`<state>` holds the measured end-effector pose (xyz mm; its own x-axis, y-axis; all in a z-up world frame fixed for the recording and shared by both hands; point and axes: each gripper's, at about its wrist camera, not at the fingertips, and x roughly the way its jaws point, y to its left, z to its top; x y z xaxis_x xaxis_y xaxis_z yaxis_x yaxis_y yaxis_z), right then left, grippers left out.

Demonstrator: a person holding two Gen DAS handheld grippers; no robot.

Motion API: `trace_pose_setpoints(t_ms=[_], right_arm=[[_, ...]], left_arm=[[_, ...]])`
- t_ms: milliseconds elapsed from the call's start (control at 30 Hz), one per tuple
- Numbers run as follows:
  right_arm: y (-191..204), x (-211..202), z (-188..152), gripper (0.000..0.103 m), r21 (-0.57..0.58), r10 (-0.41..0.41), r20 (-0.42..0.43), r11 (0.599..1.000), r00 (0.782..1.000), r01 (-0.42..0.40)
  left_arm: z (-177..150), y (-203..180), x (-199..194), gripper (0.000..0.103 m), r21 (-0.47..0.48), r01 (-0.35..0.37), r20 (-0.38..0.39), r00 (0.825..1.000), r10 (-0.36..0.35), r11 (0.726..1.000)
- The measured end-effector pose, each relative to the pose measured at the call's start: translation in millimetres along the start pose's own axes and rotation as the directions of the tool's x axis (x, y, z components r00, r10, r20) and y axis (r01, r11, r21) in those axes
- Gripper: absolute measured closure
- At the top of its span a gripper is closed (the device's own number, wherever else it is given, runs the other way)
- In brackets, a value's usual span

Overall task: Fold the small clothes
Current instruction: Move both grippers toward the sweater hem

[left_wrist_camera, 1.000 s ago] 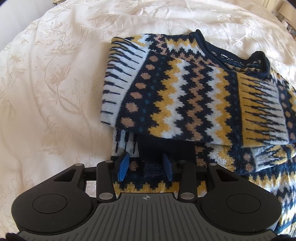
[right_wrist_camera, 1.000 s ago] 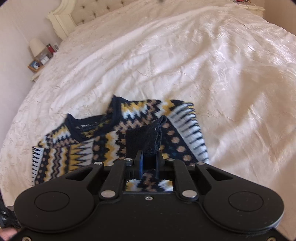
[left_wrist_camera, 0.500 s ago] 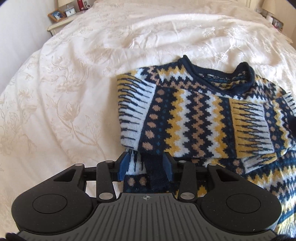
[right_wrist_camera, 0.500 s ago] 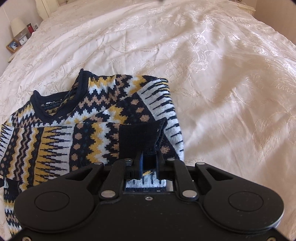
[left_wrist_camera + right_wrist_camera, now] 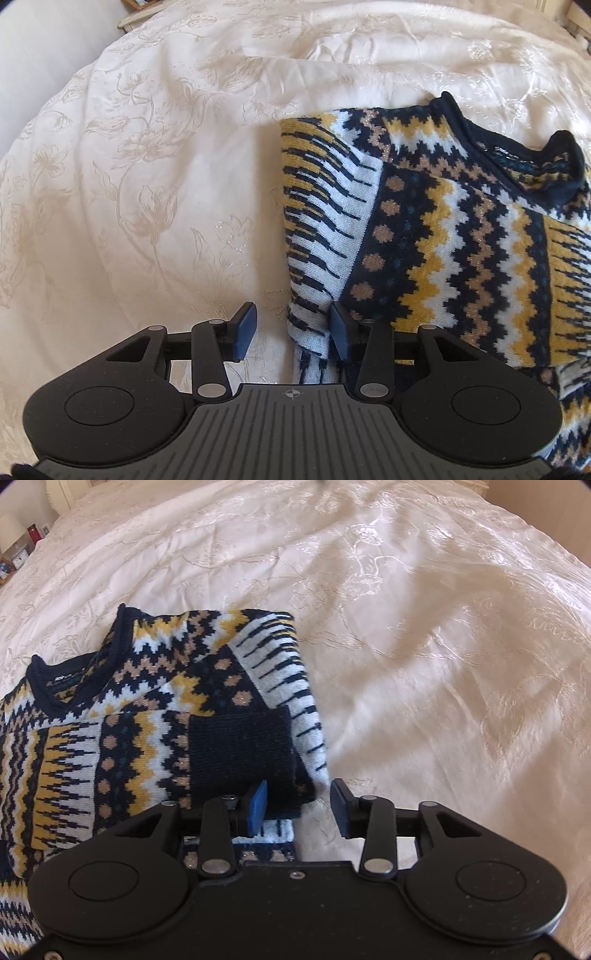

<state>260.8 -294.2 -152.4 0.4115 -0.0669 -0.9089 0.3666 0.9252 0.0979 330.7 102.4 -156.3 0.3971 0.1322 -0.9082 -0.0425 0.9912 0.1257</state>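
One patterned sweater [image 5: 461, 251] was laid on the cream bedspread [image 5: 147, 184], both sleeves folded in across the body. The left gripper [image 5: 291, 334] was spread wide at the sweater's left edge, nothing held. The right gripper [image 5: 299, 805] was likewise wide, the dark cuff [image 5: 240, 753] lying loose beside it. The hem would best be lifted evenly by two grippers, judged the next fold.

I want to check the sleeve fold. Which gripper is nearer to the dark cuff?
Right. The right gripper is open right at the dark cuff. The left gripper, also open, sits at the sweater's opposite edge.
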Motion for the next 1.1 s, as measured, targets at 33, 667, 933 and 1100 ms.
trace_pose_setpoints(t_ms=[33, 667, 933, 1100], right_arm=[[-3.8, -1.5, -0.8, 0.051, 0.014, -0.001, 0.000, 1.000, 1.000, 0.001], [-32.9, -65.2, -70.5, 0.042, -0.119, 0.193, -0.053, 0.973, 0.980, -0.198], [-42.7, -81.1, -123.1, 0.042, -0.186, 0.233, -0.162, 0.947, 0.959, -0.262], [-49.2, -85.3, -150.5, 0.042, -0.194, 0.250, -0.222, 0.936, 0.942, -0.294]], left_arm=[[-1.0, 0.4, -3.8, 0.060, 0.003, -0.002, 0.004, 1.000, 0.002, 1.000], [-102.4, 15.7, -92.0, 0.052, 0.035, 0.100, 0.030, 0.994, -0.101, 0.994], [-161.3, 9.8, -106.2, 0.052, 0.139, 0.154, -0.043, 0.988, -0.150, 0.978], [-192.0, 8.5, -113.2, 0.052, 0.145, 0.194, -0.078, 0.980, -0.184, 0.970]])
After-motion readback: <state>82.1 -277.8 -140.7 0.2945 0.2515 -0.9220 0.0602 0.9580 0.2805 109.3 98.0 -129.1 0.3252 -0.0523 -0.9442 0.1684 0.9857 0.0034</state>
